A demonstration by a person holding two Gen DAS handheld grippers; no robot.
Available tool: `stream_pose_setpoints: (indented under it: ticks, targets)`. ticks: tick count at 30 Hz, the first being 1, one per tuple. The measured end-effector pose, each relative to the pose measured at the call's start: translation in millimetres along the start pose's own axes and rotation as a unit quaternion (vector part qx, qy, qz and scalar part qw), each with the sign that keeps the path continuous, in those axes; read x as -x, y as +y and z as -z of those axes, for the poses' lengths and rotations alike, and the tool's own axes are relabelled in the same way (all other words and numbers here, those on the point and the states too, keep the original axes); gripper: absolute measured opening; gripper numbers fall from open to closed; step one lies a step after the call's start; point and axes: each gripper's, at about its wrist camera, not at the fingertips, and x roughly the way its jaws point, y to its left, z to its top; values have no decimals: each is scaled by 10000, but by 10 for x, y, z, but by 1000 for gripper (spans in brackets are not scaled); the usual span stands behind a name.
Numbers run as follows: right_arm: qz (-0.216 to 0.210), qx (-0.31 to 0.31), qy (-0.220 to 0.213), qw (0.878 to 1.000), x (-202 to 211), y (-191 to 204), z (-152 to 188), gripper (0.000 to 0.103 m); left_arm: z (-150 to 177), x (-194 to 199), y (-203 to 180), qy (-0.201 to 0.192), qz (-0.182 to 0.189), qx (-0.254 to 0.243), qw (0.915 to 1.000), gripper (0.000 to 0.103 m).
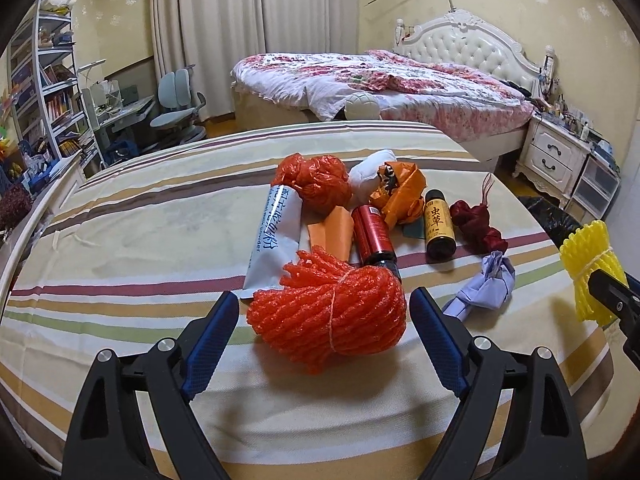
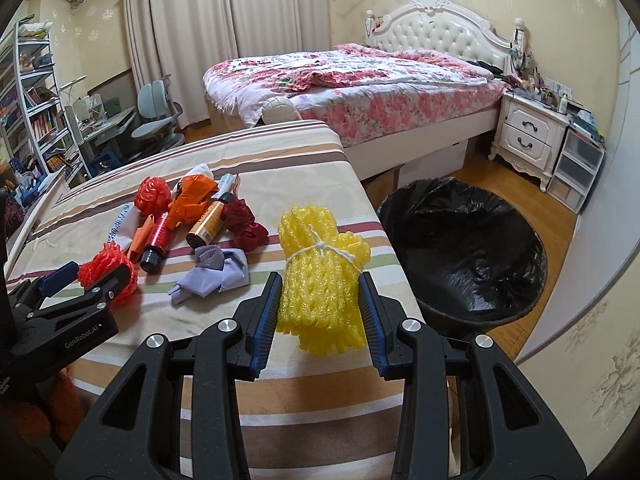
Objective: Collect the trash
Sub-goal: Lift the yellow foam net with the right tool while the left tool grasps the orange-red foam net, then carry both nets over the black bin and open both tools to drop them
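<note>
An orange foam net bundle (image 1: 326,312) lies on the striped table between the open fingers of my left gripper (image 1: 324,308), with gaps on both sides. My right gripper (image 2: 320,292) is shut on a yellow foam net bundle (image 2: 320,268) tied with white string, held near the table's right edge. The yellow bundle also shows in the left wrist view (image 1: 588,268). The left gripper shows in the right wrist view (image 2: 86,274) around the orange bundle (image 2: 106,266). A black-lined trash bin (image 2: 464,248) stands on the floor right of the table.
More trash lies mid-table: a red bottle (image 1: 372,236), a brown bottle (image 1: 438,224), a white packet (image 1: 276,236), an orange bag (image 1: 316,180), dark red netting (image 1: 478,224), a lilac paper wad (image 1: 486,286). A bed (image 2: 360,80) and nightstand (image 2: 528,136) stand behind.
</note>
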Motion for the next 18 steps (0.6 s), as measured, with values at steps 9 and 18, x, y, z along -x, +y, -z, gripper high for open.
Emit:
stream_pose_setpoints:
  ticks: [9, 18]
  targets:
    - [-4, 18, 28, 10000, -19, -11, 6, 38, 29, 30, -3, -53, 184, -71, 9998, 66]
    - [21, 5, -40, 10000, 35, -37, -12, 38, -27, 318, -8, -397, 312, -123, 9986, 64]
